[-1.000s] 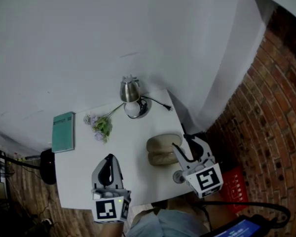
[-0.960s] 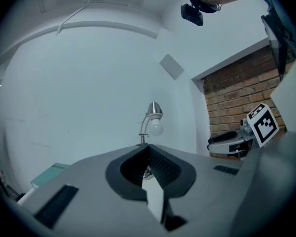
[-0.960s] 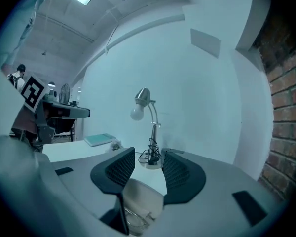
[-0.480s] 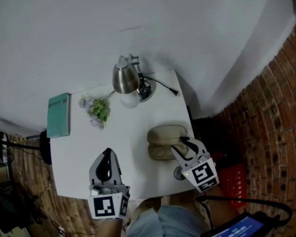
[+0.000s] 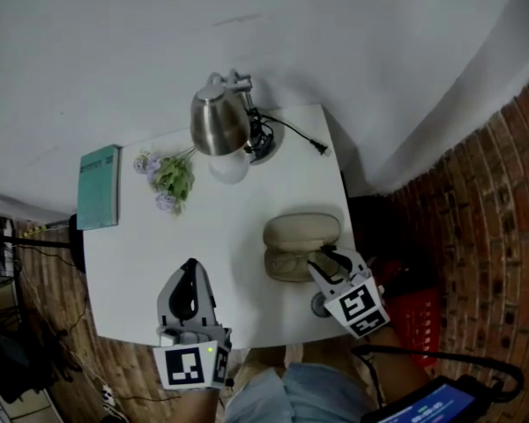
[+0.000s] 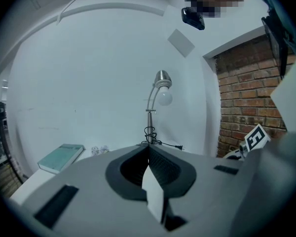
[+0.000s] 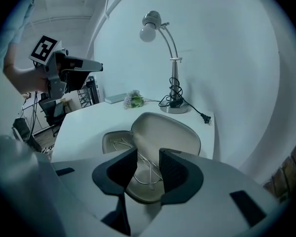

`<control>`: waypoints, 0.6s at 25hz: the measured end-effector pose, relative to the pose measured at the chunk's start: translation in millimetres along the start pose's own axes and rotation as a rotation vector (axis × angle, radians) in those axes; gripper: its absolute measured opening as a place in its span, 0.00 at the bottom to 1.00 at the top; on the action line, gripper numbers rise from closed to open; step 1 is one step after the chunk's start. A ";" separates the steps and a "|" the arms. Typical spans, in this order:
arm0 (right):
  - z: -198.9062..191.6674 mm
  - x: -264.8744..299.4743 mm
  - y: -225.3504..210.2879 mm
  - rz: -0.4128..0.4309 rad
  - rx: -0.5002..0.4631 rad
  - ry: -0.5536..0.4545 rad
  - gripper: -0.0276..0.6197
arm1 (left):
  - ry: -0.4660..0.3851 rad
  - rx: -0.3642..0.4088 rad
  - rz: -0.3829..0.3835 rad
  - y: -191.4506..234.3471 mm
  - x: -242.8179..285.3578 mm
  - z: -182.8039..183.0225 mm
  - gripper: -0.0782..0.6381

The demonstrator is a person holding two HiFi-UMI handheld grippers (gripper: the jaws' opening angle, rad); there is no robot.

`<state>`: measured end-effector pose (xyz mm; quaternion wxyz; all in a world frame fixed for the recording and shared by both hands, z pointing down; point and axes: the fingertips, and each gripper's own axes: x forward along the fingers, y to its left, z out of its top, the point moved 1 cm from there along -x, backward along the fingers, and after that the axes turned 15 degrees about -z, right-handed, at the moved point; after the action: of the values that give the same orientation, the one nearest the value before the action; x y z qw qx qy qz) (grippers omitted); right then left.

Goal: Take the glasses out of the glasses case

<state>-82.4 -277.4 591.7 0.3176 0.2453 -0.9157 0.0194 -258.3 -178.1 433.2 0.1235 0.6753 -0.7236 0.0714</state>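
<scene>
The beige glasses case (image 5: 301,231) lies open near the table's right edge, lid up (image 7: 164,132). Thin wire-framed glasses (image 7: 149,174) rest in its lower half. My right gripper (image 5: 330,259) points down at the near right end of the case. In the right gripper view its jaws (image 7: 148,154) stand open over the glasses; they have just been closing, and the pads do not press on the wire. My left gripper (image 5: 191,269) hovers over the table's front left, away from the case, its jaws (image 6: 148,146) meeting at the tips with nothing in them.
A metal desk lamp (image 5: 219,123) with a coiled cable stands at the back of the white table (image 5: 132,263). A small flower sprig (image 5: 169,179) and a teal book (image 5: 98,186) lie at the left. Brick floor and a red object (image 5: 414,311) lie to the right.
My right gripper has dropped and tilted down onto the open case, jaws narrowing. The left gripper has sunk a little at the front. The case has stayed put.
</scene>
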 end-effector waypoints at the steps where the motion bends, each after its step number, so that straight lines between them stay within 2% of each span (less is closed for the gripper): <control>1: -2.8 1.1 0.5 0.005 -0.004 0.009 0.28 | 0.003 -0.003 0.003 -0.1 0.4 -1.1 0.12; 11: -25.9 4.6 5.8 0.025 -0.062 0.086 0.23 | 0.004 0.000 0.009 -2.4 1.5 -1.0 0.12; 15: -25.8 6.3 5.7 0.033 -0.141 0.110 0.21 | 0.000 0.002 0.016 -2.6 1.5 1.6 0.12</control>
<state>-74.6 -270.2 616.7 0.3835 0.2057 -0.9000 -0.0265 -255.9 -180.2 431.9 0.1225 0.6696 -0.7289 0.0731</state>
